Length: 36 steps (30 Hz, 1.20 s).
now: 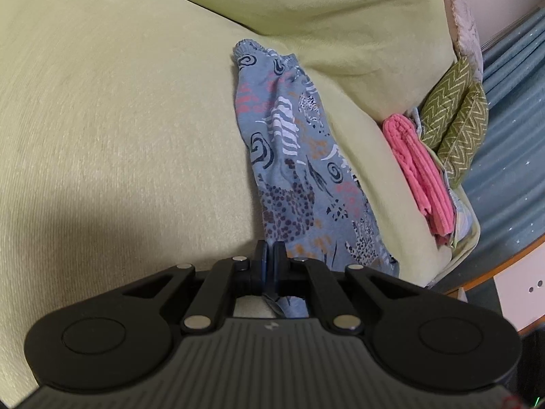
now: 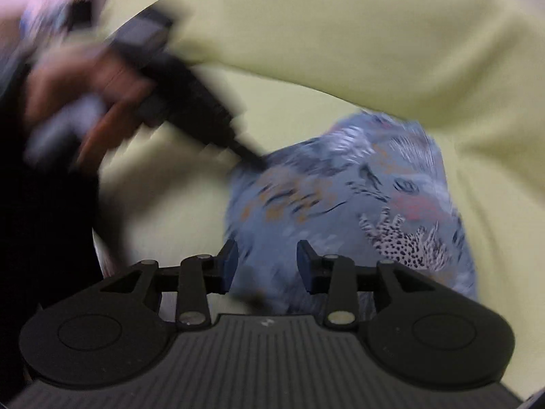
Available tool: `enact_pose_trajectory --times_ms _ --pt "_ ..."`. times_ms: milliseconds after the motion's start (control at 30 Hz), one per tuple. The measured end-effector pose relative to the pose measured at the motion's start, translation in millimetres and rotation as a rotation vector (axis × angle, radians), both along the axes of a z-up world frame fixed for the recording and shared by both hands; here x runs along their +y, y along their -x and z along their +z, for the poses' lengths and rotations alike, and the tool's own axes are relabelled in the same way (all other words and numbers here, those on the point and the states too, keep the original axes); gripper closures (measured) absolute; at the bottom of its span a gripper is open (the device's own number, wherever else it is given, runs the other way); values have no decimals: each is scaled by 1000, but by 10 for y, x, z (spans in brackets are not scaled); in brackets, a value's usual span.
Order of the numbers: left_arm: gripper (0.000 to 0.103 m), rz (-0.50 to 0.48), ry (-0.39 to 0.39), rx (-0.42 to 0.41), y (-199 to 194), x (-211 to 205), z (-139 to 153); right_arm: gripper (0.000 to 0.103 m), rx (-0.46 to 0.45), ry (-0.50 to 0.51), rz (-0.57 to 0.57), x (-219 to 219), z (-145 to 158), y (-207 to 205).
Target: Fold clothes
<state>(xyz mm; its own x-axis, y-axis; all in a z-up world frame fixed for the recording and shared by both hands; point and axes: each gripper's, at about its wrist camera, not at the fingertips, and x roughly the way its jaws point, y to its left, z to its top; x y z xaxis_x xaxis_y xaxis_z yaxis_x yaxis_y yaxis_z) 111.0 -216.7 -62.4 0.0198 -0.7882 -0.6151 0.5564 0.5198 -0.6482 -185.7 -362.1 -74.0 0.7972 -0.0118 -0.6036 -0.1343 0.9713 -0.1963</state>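
Left wrist view: the left gripper (image 1: 271,255) sits at the bottom centre, its two blue-padded fingers pressed together and clenched on the near edge of a grey patterned garment (image 1: 289,156). The garment (printed with swirls, leopard spots and pink and white marks) lies as a long narrow strip on the yellow-green sofa seat (image 1: 119,119), running from the claw up toward the back cushion (image 1: 306,10), with its gathered elastic end farthest away. Only this view shows the right end of the sofa: a folded pink towel (image 1: 419,167) lies beside a green zigzag cushion (image 1: 456,122), with a pale pink cushion (image 1: 465,24) above and a blue-grey curtain (image 1: 511,102) beyond.

Right wrist view: this picture is blurred. The right gripper (image 2: 267,266) is released, its fingers standing wide apart with nothing pinched between them; the garment (image 2: 340,197) lies just ahead of and under the gap. Only this view shows a person's hand (image 2: 85,85) at upper left holding the left gripper (image 2: 253,160), whose tip meets the garment's far left edge. The sofa's back cushion (image 2: 340,34) fills the top.
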Motion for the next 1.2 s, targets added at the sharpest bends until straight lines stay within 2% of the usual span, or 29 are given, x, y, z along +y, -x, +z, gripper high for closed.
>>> enact_pose_trajectory --times_ms 167,200,500,667,767,900,967,1067,1133,1200 --pt "103 6 -2 0 26 -16 90 71 20 174 18 335 -153 -136" --pt "103 8 5 4 28 -20 118 74 30 214 18 376 -194 -183" --pt "103 -16 15 -33 8 -171 300 76 8 457 64 457 -349 -162" --pt "103 -3 0 -30 12 -141 265 87 -16 603 142 615 -453 -100" --pt "103 13 -10 -18 22 -93 217 98 -24 611 164 645 -479 -89" --pt "103 23 -13 -17 34 -60 248 100 -44 391 93 483 -271 -105" --pt "103 17 -7 -32 57 -103 345 100 -50 203 25 304 -139 -106" --pt "103 -18 -8 -74 107 -302 546 99 -63 -129 -85 -40 1 -92" --pt "103 -60 -30 -109 155 -535 652 99 -66 -375 -171 -321 15 -79" --pt "103 -108 -69 -157 220 -811 723 99 -67 -560 -236 -547 -28 -49"
